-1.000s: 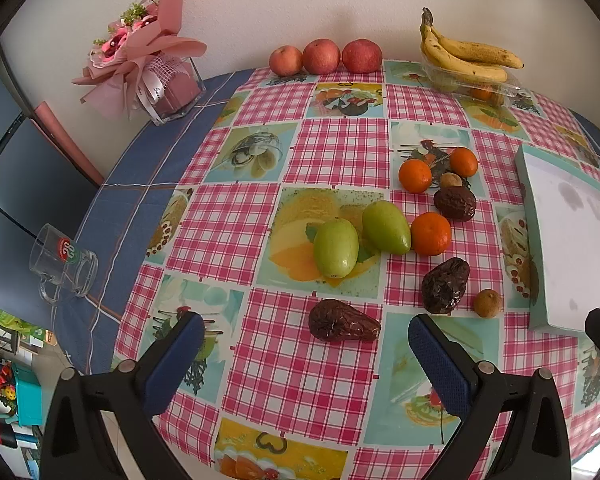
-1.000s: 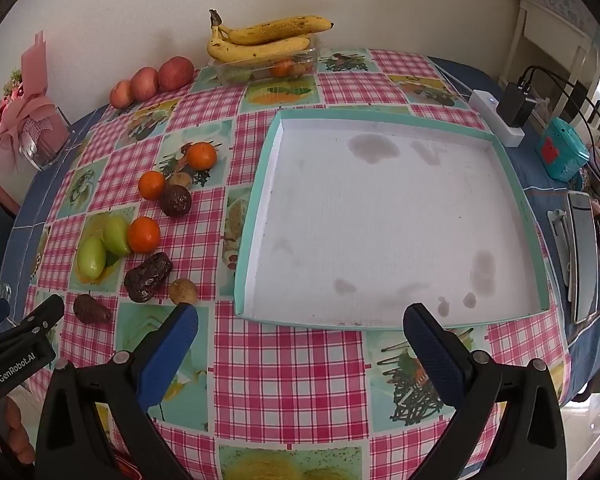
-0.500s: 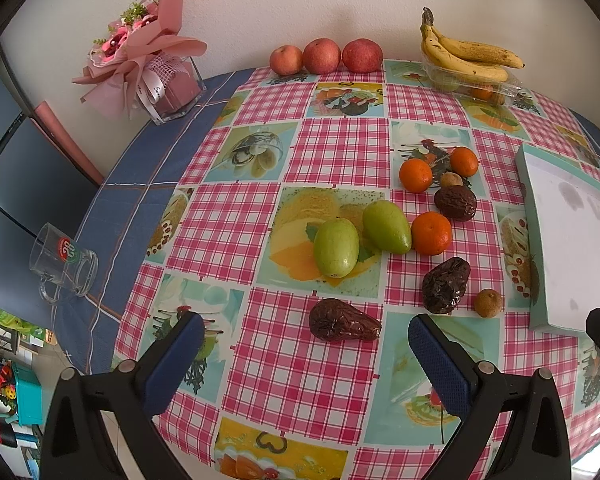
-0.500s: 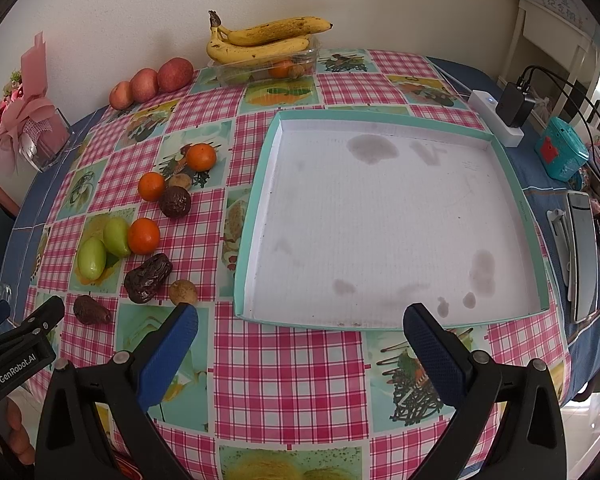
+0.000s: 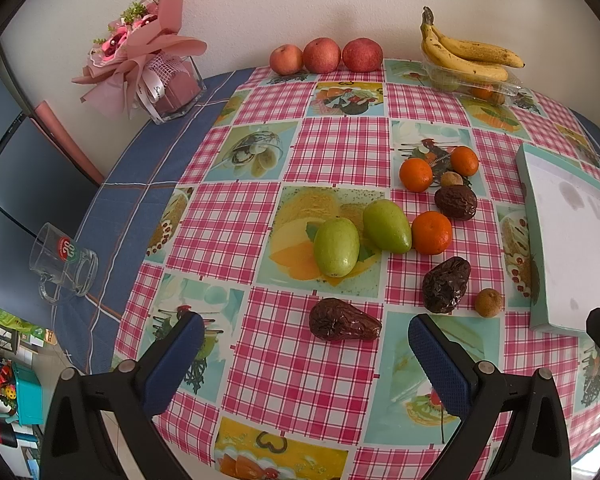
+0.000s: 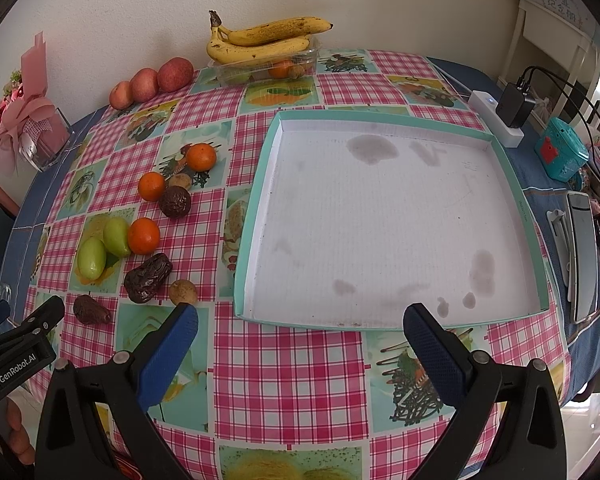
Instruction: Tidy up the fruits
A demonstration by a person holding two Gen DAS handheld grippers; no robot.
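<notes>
Loose fruit lies on the checked tablecloth: two green fruits (image 5: 336, 246), three oranges (image 5: 431, 233), three wrinkled dark fruits (image 5: 343, 325) and two small brown ones (image 5: 488, 302). An empty white tray with a teal rim (image 6: 256, 204) sits to their right. My left gripper (image 5: 302, 360) hovers open just in front of the nearest dark fruit, touching nothing. Open and empty too, my right gripper (image 6: 300, 344) hangs over the cloth before the tray's near edge. The left gripper's body (image 6: 20, 344) shows at the lower left of the right wrist view.
Three red apples (image 5: 323, 55) and bananas on a clear punnet (image 5: 466, 56) line the back wall. A pink bouquet in a glass vase (image 5: 156, 68) and a glass mug (image 5: 62, 262) stand left. A power strip (image 6: 496, 118), teal box and phone lie right of the tray.
</notes>
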